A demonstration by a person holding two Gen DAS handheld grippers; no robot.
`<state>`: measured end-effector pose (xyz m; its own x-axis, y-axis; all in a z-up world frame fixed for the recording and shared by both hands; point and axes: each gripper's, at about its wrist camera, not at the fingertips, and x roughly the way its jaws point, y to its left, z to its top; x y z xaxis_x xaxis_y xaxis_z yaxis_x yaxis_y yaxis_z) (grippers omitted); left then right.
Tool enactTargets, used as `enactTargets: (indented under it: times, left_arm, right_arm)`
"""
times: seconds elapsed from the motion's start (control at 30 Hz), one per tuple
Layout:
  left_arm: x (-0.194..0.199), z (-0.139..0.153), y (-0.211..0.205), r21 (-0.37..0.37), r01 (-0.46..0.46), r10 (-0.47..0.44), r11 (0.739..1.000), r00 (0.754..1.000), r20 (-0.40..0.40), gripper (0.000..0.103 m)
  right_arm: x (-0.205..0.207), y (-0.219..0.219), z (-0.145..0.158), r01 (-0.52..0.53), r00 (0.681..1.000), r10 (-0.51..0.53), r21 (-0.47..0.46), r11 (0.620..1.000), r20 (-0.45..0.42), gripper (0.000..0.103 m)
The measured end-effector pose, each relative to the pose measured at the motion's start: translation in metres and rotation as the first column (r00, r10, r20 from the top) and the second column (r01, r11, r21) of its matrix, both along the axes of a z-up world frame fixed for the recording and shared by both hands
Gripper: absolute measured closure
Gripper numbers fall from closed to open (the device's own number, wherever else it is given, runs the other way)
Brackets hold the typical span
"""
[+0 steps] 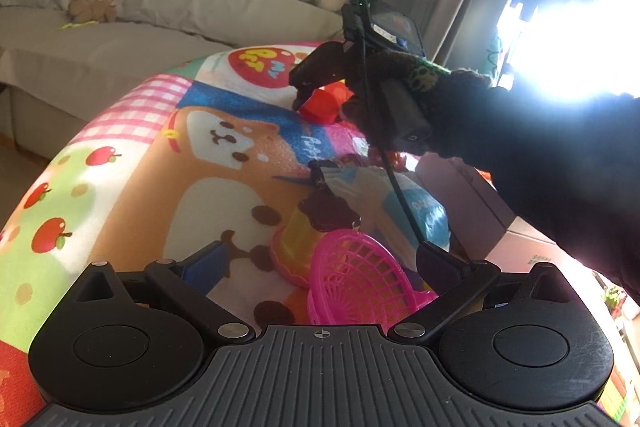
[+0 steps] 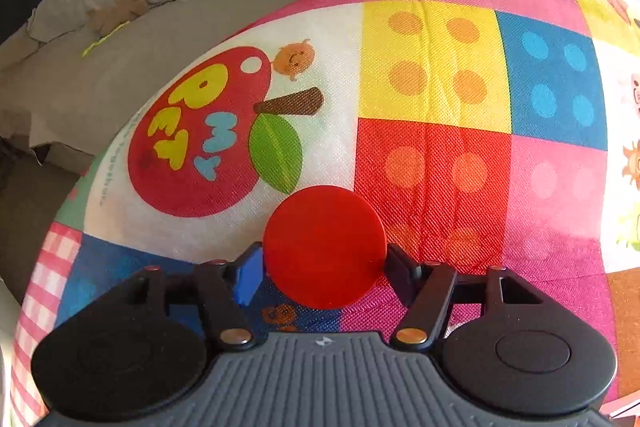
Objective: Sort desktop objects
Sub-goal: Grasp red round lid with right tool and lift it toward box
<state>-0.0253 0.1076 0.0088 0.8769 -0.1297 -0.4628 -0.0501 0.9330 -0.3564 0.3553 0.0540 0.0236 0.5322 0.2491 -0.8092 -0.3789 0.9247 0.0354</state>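
A red round plastic piece (image 2: 324, 227) sits between the fingers of my right gripper (image 2: 322, 261); the blue pad touches its left edge and the black finger its right edge. In the left wrist view the same red piece (image 1: 322, 107) hangs in my right gripper (image 1: 308, 95), held by a dark-gloved hand just above the colourful play mat (image 1: 168, 163). My left gripper (image 1: 320, 267) is open, its fingers standing either side of a pink plastic basket (image 1: 356, 279) that lies tilted on the mat.
A yellow-orange toy dish with a brown topping (image 1: 308, 227) lies beside the basket, with a blue-and-white packet (image 1: 404, 203) behind it. A pink box (image 1: 476, 203) stands at the right. A grey sofa (image 1: 120, 39) with plush toys runs along the mat's far side.
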Motion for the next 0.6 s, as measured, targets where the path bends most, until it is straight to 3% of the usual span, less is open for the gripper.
enactTargets:
  times: [0.2,0.37,0.43,0.53,0.6]
  left_arm:
    - [0.001,-0.001,0.001,-0.011,0.003,-0.003,1.0,1.0,-0.003,0.0]
    - [0.0,0.0,-0.002,0.001,0.006,-0.006,1.0,1.0,-0.005,0.0]
    - [0.001,0.0,-0.003,0.008,0.012,-0.012,1.0,1.0,-0.006,0.0]
    - [0.004,0.0,-0.005,0.017,0.019,-0.019,1.0,0.999,-0.032,0.0]
    - [0.006,-0.001,-0.007,0.023,0.029,-0.028,0.999,0.998,-0.05,0.0]
  right_arm:
    - [-0.043,-0.05,0.01,-0.063,0.985,0.065,0.018,0.998,-0.158,0.038]
    - [-0.101,-0.103,0.025,-0.047,0.939,0.113,0.202,0.978,-0.326,0.039]
    - [-0.13,-0.118,0.041,-0.067,0.948,0.139,0.246,0.967,-0.287,0.039]
    - [-0.171,-0.14,0.077,-0.133,0.984,0.157,0.239,0.962,-0.086,0.039]
    - [-0.196,-0.163,0.098,-0.168,0.986,0.168,0.264,0.95,0.023,0.038]
